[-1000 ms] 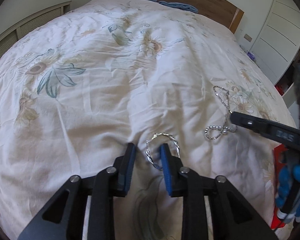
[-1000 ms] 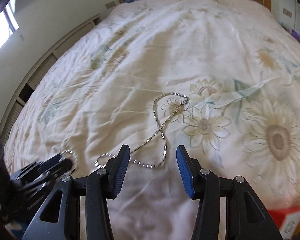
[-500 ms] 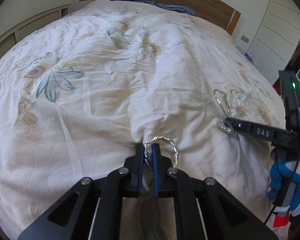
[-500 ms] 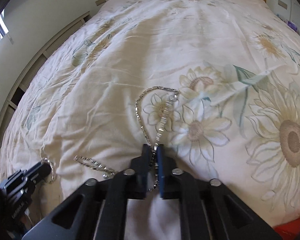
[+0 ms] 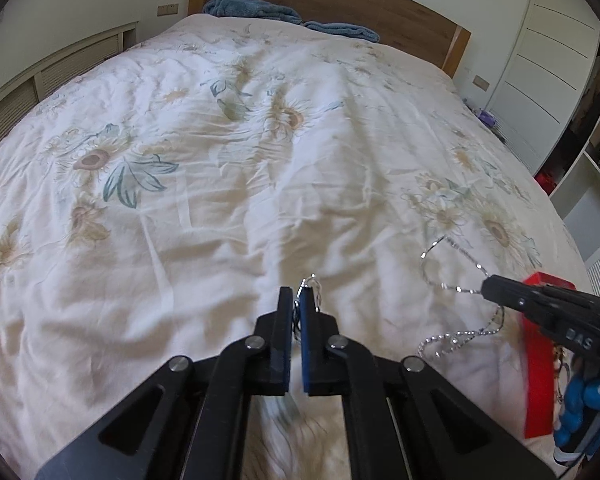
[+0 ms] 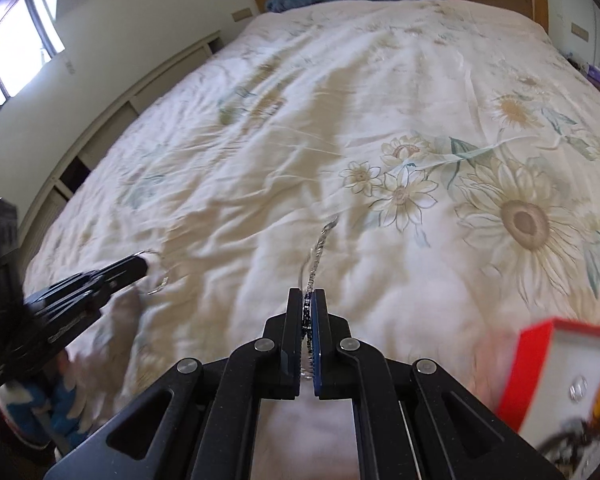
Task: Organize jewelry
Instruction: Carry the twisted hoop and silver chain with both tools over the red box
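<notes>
The left tool is clamped on a twisted silver bracelet, its blue pads having just closed onto the ring, which now pokes up past the tips and looks lifted clear of the bedspread. The right tool is likewise pinched together on a thin silver necklace; its jaws have just closed too, and the chain runs between the pads and trails forward in a loose loop above the quilt. Seen from the left side, that chain hangs in slack curves from the right tool's tip, so part of it may yet drag on the cloth. The red jewelry box stands open just to the right of the right tool, at the near edge of the bed, with what looks like other pieces already inside. I judge the pick-up step done for both pieces and the carry to the box in hand. The next move calls for swinging each piece over the box and lowering it in before opening, with care that the long chain does not snag on the box wall or tangle with the bracelet.
</notes>
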`<state>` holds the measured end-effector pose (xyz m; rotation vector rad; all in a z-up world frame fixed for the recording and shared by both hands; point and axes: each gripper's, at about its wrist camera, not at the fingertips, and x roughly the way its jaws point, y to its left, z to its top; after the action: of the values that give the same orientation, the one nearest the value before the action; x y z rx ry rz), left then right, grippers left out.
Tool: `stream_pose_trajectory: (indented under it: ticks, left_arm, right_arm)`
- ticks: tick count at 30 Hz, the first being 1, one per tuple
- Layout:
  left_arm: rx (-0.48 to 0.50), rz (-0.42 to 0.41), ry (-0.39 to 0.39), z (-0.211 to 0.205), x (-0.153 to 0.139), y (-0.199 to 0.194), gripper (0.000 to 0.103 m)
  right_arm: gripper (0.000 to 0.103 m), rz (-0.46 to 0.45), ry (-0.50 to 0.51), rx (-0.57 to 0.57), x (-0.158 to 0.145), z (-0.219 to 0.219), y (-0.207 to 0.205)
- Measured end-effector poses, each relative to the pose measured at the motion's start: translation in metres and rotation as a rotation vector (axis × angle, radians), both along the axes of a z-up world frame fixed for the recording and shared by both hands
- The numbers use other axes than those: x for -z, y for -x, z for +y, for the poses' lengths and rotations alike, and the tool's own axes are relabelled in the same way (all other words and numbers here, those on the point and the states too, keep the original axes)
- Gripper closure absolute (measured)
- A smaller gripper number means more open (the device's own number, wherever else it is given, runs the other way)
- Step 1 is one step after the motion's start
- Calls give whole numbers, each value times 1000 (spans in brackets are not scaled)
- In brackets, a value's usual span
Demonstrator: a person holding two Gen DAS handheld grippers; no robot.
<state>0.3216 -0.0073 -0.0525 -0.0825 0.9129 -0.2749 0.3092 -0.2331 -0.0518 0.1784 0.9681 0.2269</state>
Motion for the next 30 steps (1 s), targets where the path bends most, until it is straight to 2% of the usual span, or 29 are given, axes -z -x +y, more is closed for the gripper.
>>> stream_pose_trajectory:
  ticks: [8, 17, 30]
  left_arm:
    - [46, -21, -19, -23, -31, 49, 100]
    - [108, -39, -4, -50, -61, 103, 100]
    - [177, -64, -27, -104, -89, 159, 100]
  right_arm:
    - [99, -66, -22, -6, -44, -7, 63]
    - [99, -117, -39, 37, -82, -30, 129]
    - [99, -163, -20, 111, -110, -71, 195]
